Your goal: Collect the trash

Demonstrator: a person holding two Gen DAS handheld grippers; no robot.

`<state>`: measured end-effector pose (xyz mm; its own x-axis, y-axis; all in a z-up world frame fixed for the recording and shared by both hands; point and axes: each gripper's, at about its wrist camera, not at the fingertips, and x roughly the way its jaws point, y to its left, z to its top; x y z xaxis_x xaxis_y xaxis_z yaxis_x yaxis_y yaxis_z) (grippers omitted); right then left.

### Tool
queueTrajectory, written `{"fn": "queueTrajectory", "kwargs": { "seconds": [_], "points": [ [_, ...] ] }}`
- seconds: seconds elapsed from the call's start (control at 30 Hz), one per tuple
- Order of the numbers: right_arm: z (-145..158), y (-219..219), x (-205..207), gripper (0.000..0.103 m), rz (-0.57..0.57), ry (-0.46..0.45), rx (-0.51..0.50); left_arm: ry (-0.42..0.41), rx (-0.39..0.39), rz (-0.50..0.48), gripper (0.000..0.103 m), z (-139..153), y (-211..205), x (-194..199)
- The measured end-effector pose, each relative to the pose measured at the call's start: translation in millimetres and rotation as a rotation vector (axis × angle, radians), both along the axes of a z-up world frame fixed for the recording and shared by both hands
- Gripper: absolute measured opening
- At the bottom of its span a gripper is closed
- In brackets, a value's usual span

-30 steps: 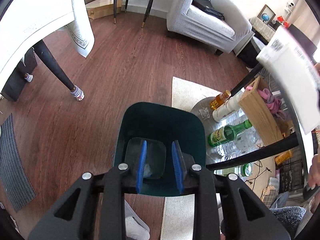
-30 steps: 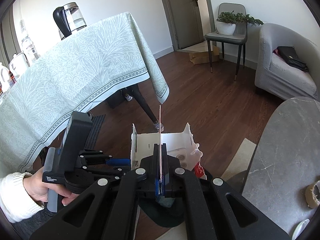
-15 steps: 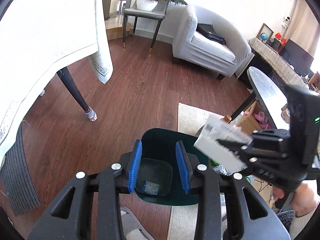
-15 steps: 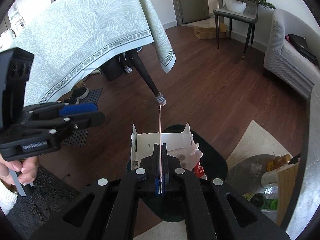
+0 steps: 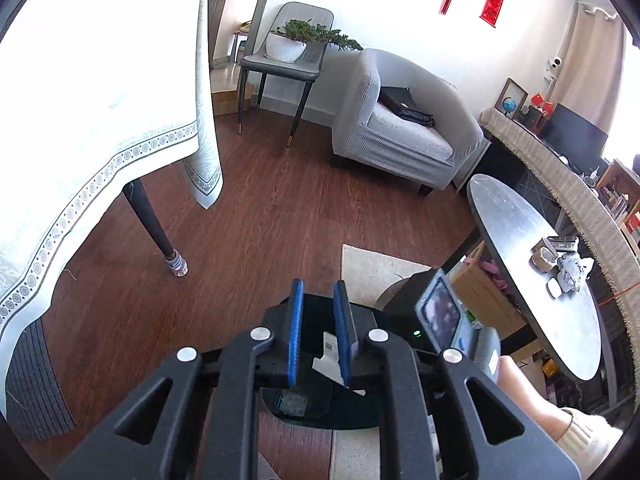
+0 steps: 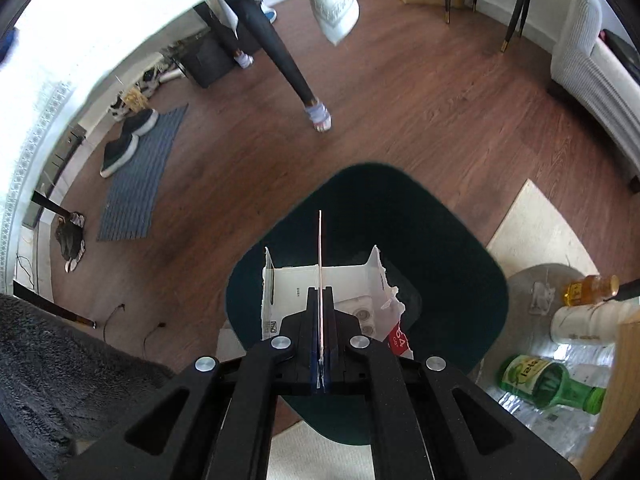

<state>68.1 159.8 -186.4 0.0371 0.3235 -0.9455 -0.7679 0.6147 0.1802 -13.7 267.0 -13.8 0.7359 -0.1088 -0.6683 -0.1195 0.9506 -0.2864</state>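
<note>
My right claw (image 6: 320,376) pinches the torn white box (image 6: 320,284) tight over the dark green bin (image 6: 440,240), my left claw (image 5: 319,340) is closing on nothing, and I worry the wide box catches the rim and falls out.

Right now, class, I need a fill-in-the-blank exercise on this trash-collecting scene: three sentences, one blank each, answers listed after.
1. The right tool is shut on a torn white ____.
2. That tool hangs over the dark green ____, which stands on the wooden floor.
3. Beside the armchair, a chair carries a potted ____.

Missing words: carton; bin; plant
</note>
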Motion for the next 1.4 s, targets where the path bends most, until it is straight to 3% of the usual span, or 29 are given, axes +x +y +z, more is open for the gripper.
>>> {"fn": "queueTrajectory", "kwargs": {
  "seconds": [0.17, 0.23, 0.3, 0.33, 0.53, 0.63, 0.9, 1.17, 1.4],
  "points": [
    [-27, 3, -5, 0.005, 0.008, 0.033, -0.082, -0.032, -0.011, 0.009, 0.017, 10, 2, -3],
    [-27, 4, -7, 0.014, 0.014, 0.03, -0.087, -0.044, -0.015, 0.012, 0.017, 13, 2, -4],
    [-22, 5, -9, 0.04, 0.019, 0.004, -0.087, -0.054, -0.015, 0.01, 0.017, 16, 1, -4],
    [-21, 4, -9, 0.043, 0.019, -0.003, -0.079, -0.058, -0.013, 0.01, 0.017, 17, 0, -5],
    [-7, 1, -8, 0.043, 0.022, -0.013, -0.022, -0.083, -0.001, 0.012, 0.018, 24, -4, -5],
    [8, 0, -8, 0.043, 0.026, -0.036, 0.011, -0.098, 0.009, 0.02, 0.028, 27, -5, -5],
    [67, -17, -11, 0.043, 0.009, -0.145, 0.147, -0.139, 0.014, 0.028, 0.035, 38, -13, -5],
    [133, -60, -14, 0.043, -0.041, -0.285, 0.302, -0.19, 0.069, 0.029, 0.042, 54, -35, -9],
    [162, -102, -14, 0.043, -0.099, -0.349, 0.34, -0.184, 0.087, -0.027, 0.044, 52, -70, 1]
  ]
}}
